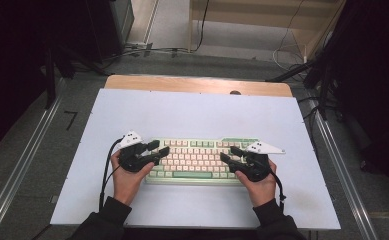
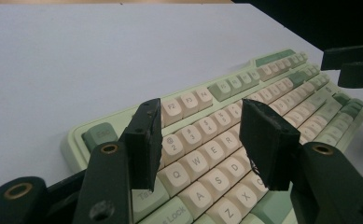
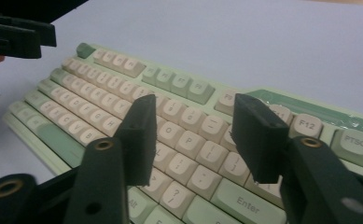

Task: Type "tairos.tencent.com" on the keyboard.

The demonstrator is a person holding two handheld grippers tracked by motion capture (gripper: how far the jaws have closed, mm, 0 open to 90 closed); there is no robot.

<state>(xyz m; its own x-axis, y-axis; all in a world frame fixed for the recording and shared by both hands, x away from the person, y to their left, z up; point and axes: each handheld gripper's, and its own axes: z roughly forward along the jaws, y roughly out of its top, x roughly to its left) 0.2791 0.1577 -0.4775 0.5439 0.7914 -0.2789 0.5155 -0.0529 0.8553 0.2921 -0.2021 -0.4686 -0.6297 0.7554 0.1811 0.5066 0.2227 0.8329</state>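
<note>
Pale matte board point(image 1: 192, 112) over a wooden table carried the mint-and-cream keyboard point(image 1: 202, 157) near its front edge; I judged us mid-typing, left gripper point(image 1: 157, 148) and right gripper point(image 1: 228, 154) both spread, pinching nothing, above opposite ends, next needing one square pad point(image 2: 144, 140) pressed onto a smooth rounded keycap.

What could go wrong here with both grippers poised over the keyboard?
1. The left gripper has wide black jaws, open above the small cream keys of the pale green keyboard; a press could catch neighbouring keys.
2. The right gripper hangs open over the keys near Enter; same risk.
3. The keyboard lies loose on the white tabletop; an angled push might slide it.
</note>
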